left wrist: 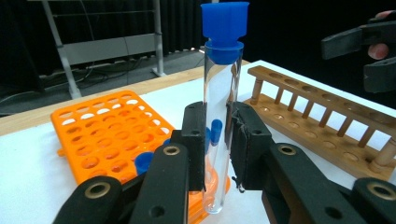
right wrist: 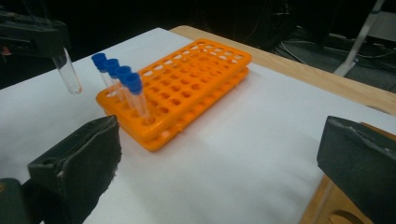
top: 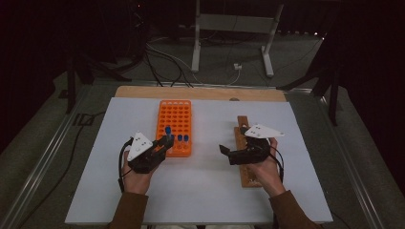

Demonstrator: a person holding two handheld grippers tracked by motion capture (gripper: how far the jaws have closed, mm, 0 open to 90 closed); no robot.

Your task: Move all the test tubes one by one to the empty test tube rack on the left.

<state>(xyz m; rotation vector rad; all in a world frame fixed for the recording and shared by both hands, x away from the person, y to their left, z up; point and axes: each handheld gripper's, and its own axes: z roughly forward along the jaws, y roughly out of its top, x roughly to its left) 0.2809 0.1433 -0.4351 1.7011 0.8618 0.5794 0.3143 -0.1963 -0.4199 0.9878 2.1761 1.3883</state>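
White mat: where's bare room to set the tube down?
White mat: bare between orange rack and wooden rack, and along the near edge. Crowded at the orange rack's near end, where the left hand-held gripper holds the tube.

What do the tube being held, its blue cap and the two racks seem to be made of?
The tube looks like clear glass or hard plastic: you can see straight through it. Its cap seems matte moulded plastic. The orange rack looks like smooth moulded plastic. The other rack appears to be unpainted wood, with turned pegs.
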